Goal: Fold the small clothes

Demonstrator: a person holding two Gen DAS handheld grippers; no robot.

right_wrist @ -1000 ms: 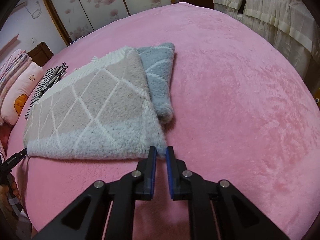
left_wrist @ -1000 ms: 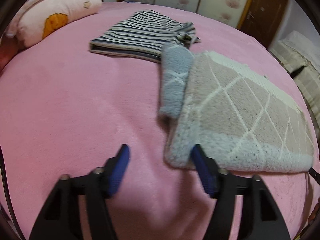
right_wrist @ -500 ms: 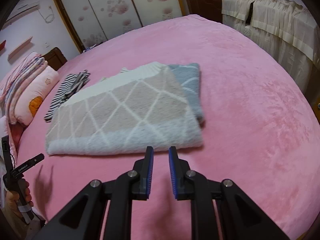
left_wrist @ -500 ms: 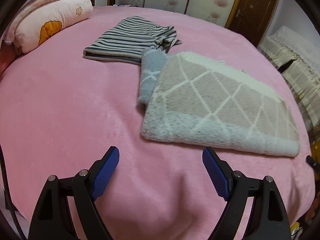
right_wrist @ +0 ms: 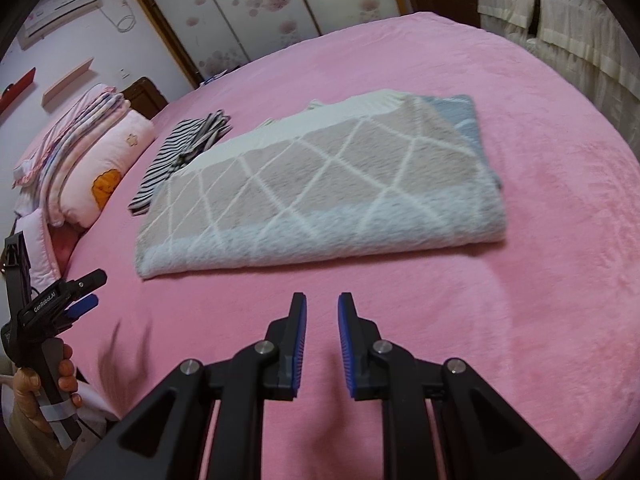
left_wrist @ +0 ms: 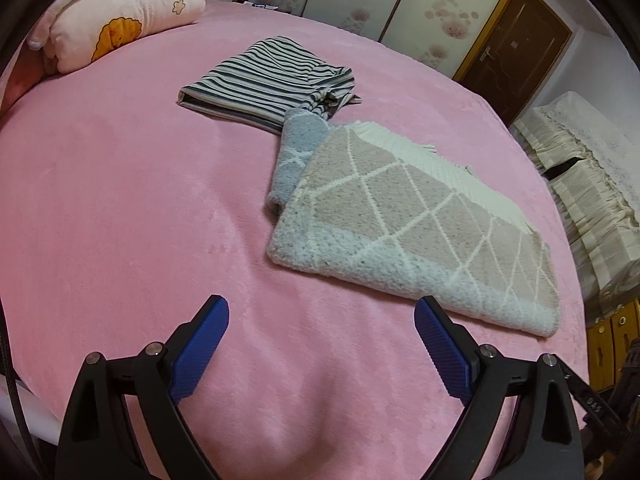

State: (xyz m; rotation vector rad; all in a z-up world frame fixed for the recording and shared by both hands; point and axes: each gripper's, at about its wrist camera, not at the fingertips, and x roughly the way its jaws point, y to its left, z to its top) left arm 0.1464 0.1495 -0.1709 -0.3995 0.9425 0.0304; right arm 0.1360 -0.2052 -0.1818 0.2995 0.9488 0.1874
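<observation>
Your left gripper [left_wrist: 320,332] is opening, empty; your right gripper [right_wrist: 322,312] is barely parted, empty, short of the folded fuzzy grey diamond-patterned sweater [right_wrist: 320,184] near the pink bed's [right_wrist: 520,280] front edge.

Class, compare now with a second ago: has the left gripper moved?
Yes. The left gripper, jaws opening and empty, has drawn back from the fluffy jumper, whose near corner sat between its fingers earlier.

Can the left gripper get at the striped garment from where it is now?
Probably yes. The left gripper, its jaws opening and empty, hangs over bare pink blanket. The striped garment lies beyond it, and the fuzzy diamond-patterned garment covers only one corner.
</observation>
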